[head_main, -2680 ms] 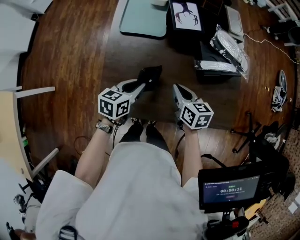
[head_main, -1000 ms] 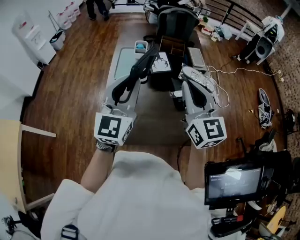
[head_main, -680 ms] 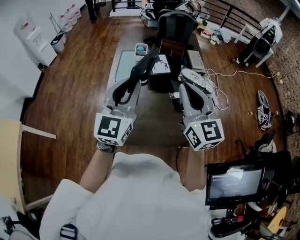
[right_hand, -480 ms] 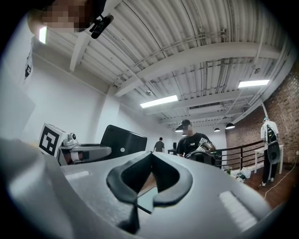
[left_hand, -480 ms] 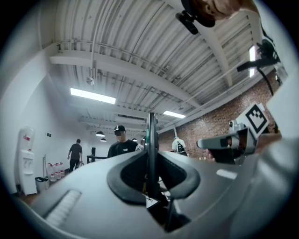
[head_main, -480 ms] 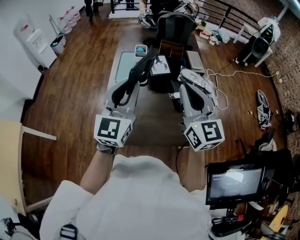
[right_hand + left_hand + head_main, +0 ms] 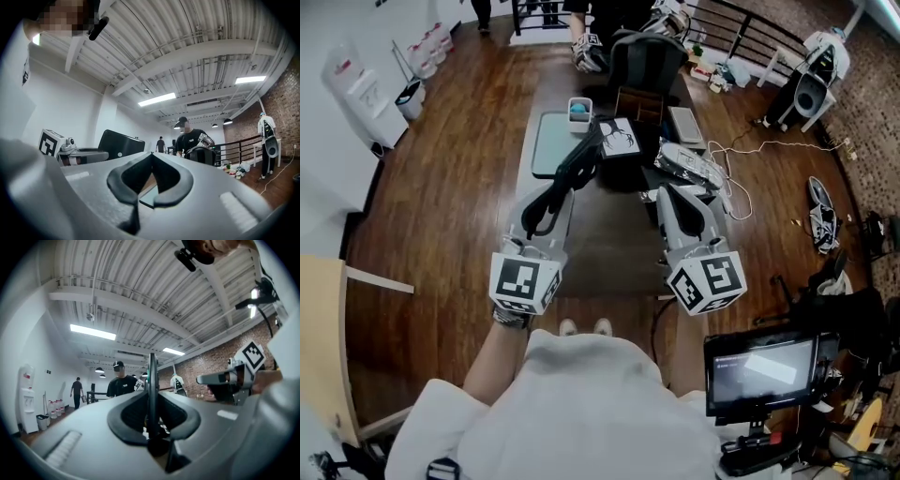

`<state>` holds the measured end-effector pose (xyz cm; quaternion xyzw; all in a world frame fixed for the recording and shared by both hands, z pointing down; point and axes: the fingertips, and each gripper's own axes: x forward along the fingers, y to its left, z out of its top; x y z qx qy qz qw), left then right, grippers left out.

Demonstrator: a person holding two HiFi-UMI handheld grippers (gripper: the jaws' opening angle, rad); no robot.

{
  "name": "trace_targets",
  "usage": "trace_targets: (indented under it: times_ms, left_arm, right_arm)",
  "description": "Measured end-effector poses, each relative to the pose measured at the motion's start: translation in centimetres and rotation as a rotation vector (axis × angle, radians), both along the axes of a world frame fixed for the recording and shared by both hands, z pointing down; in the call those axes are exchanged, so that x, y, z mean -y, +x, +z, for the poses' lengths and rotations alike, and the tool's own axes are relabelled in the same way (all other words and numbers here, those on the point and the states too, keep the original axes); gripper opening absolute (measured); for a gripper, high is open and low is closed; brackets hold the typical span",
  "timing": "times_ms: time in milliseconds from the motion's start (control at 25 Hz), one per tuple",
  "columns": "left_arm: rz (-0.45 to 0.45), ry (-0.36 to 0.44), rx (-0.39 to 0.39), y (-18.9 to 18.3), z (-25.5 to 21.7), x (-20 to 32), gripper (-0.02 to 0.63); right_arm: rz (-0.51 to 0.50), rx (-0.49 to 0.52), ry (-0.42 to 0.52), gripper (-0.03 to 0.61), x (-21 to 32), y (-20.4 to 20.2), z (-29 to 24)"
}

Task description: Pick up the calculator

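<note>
Holding the calculator lifted over the long table

Nearest to us, the left gripper (image 7: 152, 397) has its jaws closed on the calculator (image 7: 118, 140). It is a thin black slab that stands on its edge between the pads and reaches forward past them, lifted free over the table (image 7: 614, 239). The right gripper (image 7: 151, 155) is just beside it, with its jaws pressed together and nothing between them.

We judge the calculator to be light and stiff, a flat plastic body with a smooth shell. It needs little force, but it could slide or swing in the pads when only one end is taken. The face with the keys and the display is probably the delicate one; which face that is we cannot tell here. We think the best hold is across the two flat faces, near the middle of a long side. The present grip looks closer to one end.

Under the grippers the table is bare dark wood. Further on lie a green mat (image 7: 551, 145), a small white box (image 7: 579, 110) with something blue in it, a sheet with a dark drawing (image 7: 622, 139) and a package in clear plastic (image 7: 689, 164). Any of them could be hit if the calculator goes down there. Behind the far end of the table stands a black chair (image 7: 647, 52), and a person in a black cap (image 7: 119, 380) is far off in the room
</note>
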<state>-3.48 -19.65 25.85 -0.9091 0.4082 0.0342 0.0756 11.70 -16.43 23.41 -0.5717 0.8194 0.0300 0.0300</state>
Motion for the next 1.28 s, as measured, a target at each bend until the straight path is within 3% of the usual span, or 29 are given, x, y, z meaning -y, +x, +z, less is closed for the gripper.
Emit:
trace_targets:
  times_ms: [200,440,600,960,1280]
  left_arm:
    - [0.018,-0.025,0.013,-1.2,2.0,-0.6,0.069]
    - [0.011,-0.043,0.02,-1.8,3.1,-0.9,0.069]
    - [0.009,-0.012,0.036,-1.3,2.6,-3.1,0.069]
    - [-0.047,0.028,0.024,0.2,0.9,-10.2,0.069]
    - [-0.077,0.003,0.022,2.5,2.5,-18.9,0.069]
  right_arm:
    - [0.027,-0.011,-0.045,0.002,-1.1,-0.8,1.6]
    - [0.032,-0.041,-0.031,0.003,-2.2,-1.4,1.5]
    - [0.02,-0.004,-0.02,0.002,-3.5,-1.3,1.5]
    - [-0.026,-0.003,0.018,0.002,-10.9,0.7,-0.3]
    - [-0.059,-0.008,-0.007,0.003,-19.1,2.6,1.4]
